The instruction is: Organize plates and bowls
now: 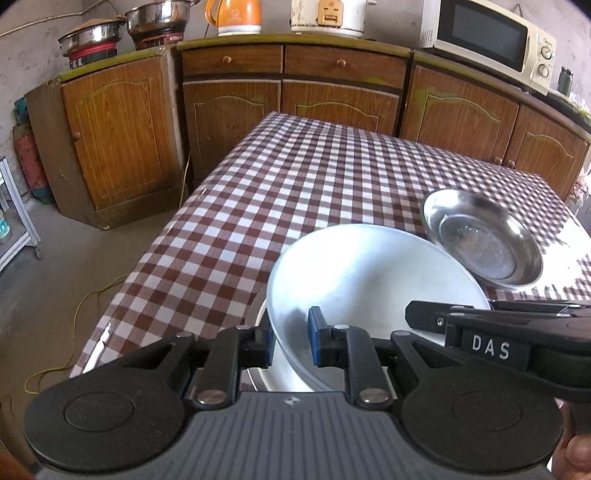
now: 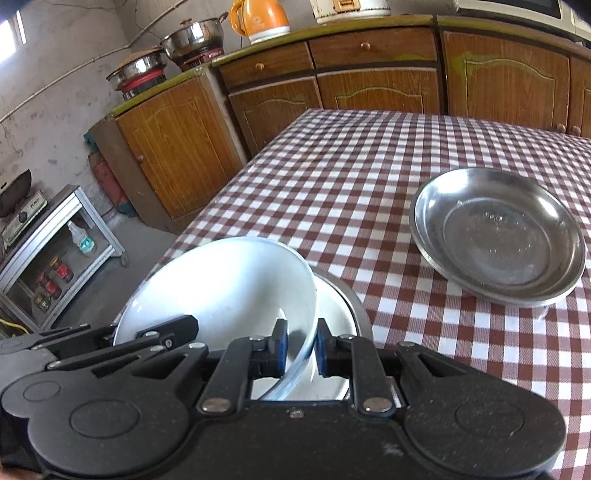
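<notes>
A white bowl [image 1: 369, 280] is held tilted above a steel bowl [image 2: 354, 302] at the near edge of the checked table [image 1: 295, 192]. My left gripper [image 1: 291, 343] is shut on the white bowl's near left rim, blue pads either side of the wall. My right gripper [image 2: 301, 347] is shut on the same bowl's [image 2: 221, 288] right rim. The right gripper's body also shows in the left wrist view [image 1: 517, 332]. A stack of steel plates [image 2: 498, 232] sits on the table to the right, apart from both grippers; it also shows in the left wrist view [image 1: 484, 240].
Wooden cabinets [image 1: 229, 114] run behind the table, with pots [image 1: 159, 18], an orange kettle [image 1: 236, 14], a rice cooker [image 1: 328, 14] and a microwave [image 1: 487, 37] on top. A metal shelf with jars [image 2: 55, 258] stands on the floor at left. A yellow cord [image 1: 74, 325] lies on the floor.
</notes>
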A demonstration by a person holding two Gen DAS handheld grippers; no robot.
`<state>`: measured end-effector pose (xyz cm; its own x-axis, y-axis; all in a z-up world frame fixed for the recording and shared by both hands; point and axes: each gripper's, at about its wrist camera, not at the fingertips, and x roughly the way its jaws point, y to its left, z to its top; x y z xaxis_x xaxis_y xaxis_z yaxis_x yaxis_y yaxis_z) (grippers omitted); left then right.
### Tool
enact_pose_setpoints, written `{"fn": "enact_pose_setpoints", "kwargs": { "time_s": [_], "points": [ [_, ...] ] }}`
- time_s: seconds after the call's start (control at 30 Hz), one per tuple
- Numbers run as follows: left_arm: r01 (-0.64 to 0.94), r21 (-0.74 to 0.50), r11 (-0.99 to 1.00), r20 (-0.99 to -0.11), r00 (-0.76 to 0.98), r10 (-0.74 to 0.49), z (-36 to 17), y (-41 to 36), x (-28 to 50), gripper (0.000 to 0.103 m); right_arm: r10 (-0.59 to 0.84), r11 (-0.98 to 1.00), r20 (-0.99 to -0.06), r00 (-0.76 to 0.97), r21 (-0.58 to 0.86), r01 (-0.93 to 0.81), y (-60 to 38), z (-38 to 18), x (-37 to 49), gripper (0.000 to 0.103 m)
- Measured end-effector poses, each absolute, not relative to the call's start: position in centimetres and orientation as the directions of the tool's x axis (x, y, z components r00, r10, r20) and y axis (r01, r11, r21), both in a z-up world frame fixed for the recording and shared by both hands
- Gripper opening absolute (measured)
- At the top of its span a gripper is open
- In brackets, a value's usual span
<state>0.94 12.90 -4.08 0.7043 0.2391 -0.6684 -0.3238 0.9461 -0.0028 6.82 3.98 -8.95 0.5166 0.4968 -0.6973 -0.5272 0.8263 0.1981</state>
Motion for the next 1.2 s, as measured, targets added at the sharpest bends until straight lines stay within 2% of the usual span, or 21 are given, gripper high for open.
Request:
{"fn": "enact_pose_setpoints", "kwargs": {
  "time_s": [0.6,0.73,0.9,1.07,1.2],
  "points": [
    [-0.324,0.001,0.946,-0.682,0.692,0.238,-5.7,12.6,1.2,0.020,0.478,0.834,-0.726,0.495,0.198,-0.515,3.9,-10.6,7.4,0.021],
    [-0.323,-0.019,0.946,-0.683,0.695,0.224,-5.9,12.7,1.3,0.027,0.482,0.832,-0.725,0.491,0.203,-0.516,3.8,-10.7,7.4,0.021],
    [-0.322,-0.030,0.946,-0.683,0.698,0.216,-6.0,12.7,1.4,0.030,0.486,0.831,-0.728,0.484,0.212,-0.515,3.8,-10.6,7.5,0.021],
    [-0.322,-0.078,0.943,-0.690,0.701,0.182,-5.9,13.1,1.3,0.037,0.491,0.824,-0.734,0.468,0.218,-0.523,3.9,-10.6,7.6,0.025],
    [-0.321,-0.096,0.942,-0.692,0.701,0.169,-5.8,13.2,1.2,0.038,0.496,0.821,-0.738,0.458,0.228,-0.523,3.8,-10.5,7.7,0.025]
  ]
}}
